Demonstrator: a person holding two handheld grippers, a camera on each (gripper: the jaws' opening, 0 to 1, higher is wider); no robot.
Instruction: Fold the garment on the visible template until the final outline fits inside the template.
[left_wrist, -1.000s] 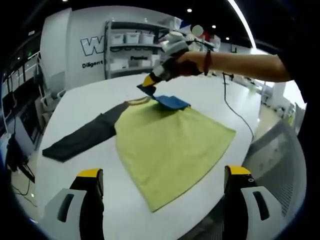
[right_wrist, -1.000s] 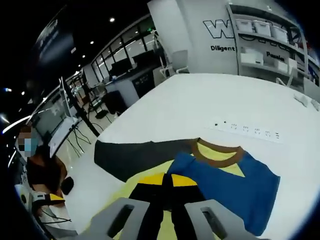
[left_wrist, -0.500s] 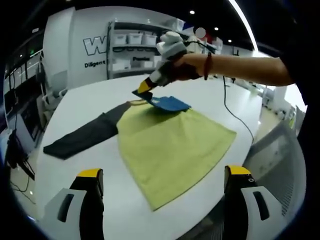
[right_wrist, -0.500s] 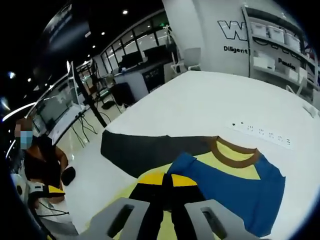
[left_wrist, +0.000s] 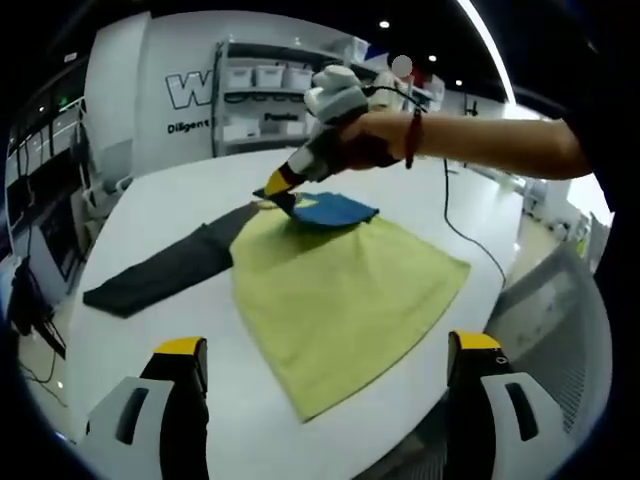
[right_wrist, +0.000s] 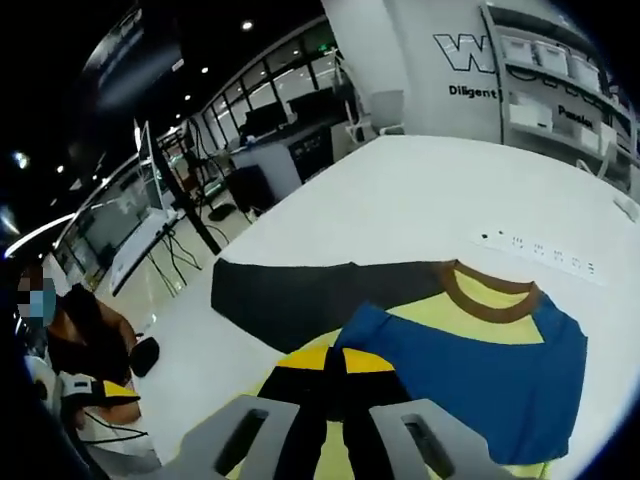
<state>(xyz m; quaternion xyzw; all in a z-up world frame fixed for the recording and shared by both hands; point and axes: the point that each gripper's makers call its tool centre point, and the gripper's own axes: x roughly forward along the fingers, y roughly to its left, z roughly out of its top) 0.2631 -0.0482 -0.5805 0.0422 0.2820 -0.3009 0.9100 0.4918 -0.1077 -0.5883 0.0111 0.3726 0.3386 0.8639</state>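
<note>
A yellow-green shirt lies flat on the white table. Its dark grey sleeve stretches out to the left. The blue sleeve is folded over the shirt near the brown collar. My right gripper, held by a person's hand, is shut on the blue sleeve's end at the neckline; its jaws meet on the fabric. The grey sleeve lies just beyond them. My left gripper hovers open at the near table edge, off the shirt's hem.
A black cable trails across the table's right side. A white power strip lies past the collar. Shelves with bins stand behind the table. A seated person is off the table's left edge.
The right gripper has drawn the blue sleeve's end leftward and a little lower over the neckline. The left gripper has stayed put.
</note>
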